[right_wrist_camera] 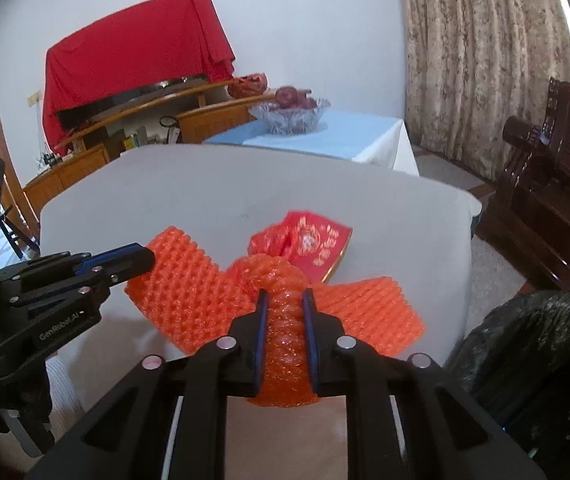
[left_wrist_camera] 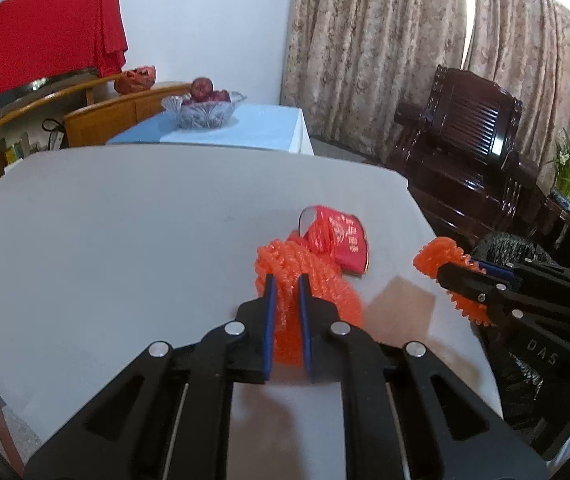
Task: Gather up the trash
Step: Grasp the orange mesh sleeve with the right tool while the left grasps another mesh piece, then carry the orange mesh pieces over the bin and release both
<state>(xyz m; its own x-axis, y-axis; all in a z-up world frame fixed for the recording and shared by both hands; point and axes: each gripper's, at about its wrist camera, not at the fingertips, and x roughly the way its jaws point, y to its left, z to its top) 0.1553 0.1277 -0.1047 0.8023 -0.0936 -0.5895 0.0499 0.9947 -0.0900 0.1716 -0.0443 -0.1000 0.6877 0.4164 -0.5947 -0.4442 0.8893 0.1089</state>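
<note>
Now | L gripper [left_wrist_camera: 287, 280] clamped on orange foam net [left_wrist_camera: 285, 320] | R gripper [right_wrist_camera: 285, 296] clamped on another foam net [right_wrist_camera: 287, 344], both above table [left_wrist_camera: 105, 220] near edge | red packet [left_wrist_camera: 349, 244] beyond | risk: squashy nets slip from jaws.

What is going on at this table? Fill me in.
A person is clearing trash with a handheld gripper in each hand. The left gripper is shut on an orange foam net, and the right gripper is shut on another orange foam net. A red packet lies on the white table just behind them. A black trash bag sits open off the table's right edge; nothing is in it yet that I can see.
</note>
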